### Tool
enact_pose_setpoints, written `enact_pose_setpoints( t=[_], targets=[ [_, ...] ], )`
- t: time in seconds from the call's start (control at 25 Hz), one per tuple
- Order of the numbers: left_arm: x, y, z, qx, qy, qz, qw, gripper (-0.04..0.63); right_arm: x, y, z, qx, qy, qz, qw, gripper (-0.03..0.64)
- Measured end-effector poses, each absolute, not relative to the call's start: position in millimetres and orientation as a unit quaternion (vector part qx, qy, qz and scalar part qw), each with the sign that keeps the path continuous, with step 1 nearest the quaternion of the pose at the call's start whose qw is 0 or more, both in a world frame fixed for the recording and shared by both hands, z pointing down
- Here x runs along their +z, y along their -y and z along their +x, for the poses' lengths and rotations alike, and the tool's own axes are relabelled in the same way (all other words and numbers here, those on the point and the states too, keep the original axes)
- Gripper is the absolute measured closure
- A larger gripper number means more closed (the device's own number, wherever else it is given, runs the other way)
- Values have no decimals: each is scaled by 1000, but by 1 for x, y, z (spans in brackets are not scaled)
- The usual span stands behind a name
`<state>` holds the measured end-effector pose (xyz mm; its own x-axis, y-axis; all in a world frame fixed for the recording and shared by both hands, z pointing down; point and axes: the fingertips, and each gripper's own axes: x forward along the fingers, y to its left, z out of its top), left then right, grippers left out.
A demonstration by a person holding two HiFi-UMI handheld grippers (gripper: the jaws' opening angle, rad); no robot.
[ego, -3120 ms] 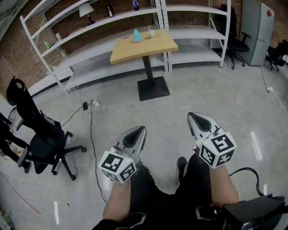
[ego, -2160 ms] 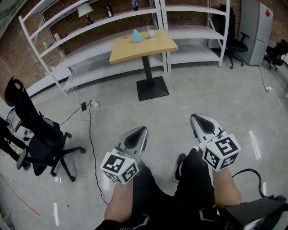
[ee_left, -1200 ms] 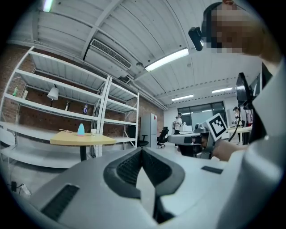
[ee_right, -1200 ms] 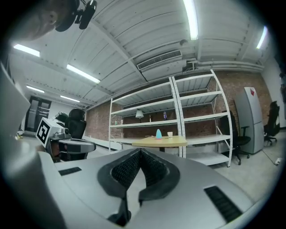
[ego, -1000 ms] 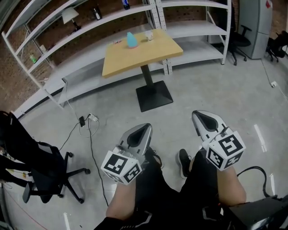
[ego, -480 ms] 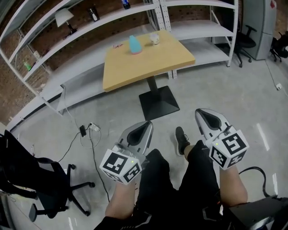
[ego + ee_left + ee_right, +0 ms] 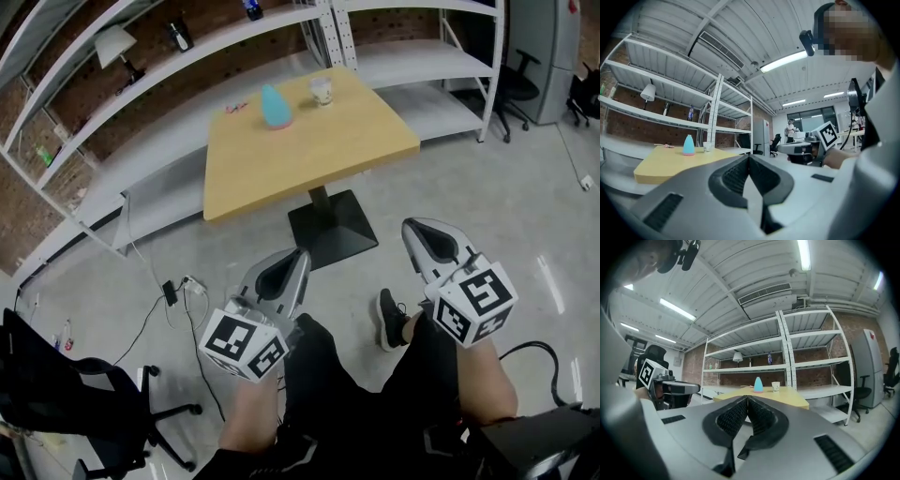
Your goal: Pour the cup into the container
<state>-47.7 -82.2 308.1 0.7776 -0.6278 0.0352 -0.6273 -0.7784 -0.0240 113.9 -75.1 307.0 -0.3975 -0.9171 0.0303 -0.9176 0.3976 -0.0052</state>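
A small white cup (image 7: 322, 90) stands at the far edge of a square wooden table (image 7: 319, 159), with a turquoise cone-shaped container (image 7: 274, 106) a little to its left. Both also show far ahead in the right gripper view, the cup (image 7: 776, 386) right of the container (image 7: 758, 385), and in the left gripper view as container (image 7: 688, 145) and cup (image 7: 707, 147). My left gripper (image 7: 295, 258) and right gripper (image 7: 411, 228) are held low in front of the person's legs, short of the table, both shut and empty.
White metal shelving (image 7: 187, 56) runs behind the table, with a lamp (image 7: 112, 45) and bottles on it. A black office chair (image 7: 66, 403) stands at the lower left, cables (image 7: 183, 291) lie on the concrete floor, and the table's black base (image 7: 333, 230) is just ahead.
The table, cup and container have come nearer and lower in the head view as the person walks toward them. Both grippers stay shut in the same carrying position.
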Motion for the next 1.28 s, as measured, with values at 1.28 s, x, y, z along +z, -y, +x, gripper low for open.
enact_pose_setpoints(
  t=[1.28],
  targets=[
    [272, 399, -73, 3, -366, -930, 20, 594, 268, 402, 102, -14, 844, 536, 4, 614]
  ],
)
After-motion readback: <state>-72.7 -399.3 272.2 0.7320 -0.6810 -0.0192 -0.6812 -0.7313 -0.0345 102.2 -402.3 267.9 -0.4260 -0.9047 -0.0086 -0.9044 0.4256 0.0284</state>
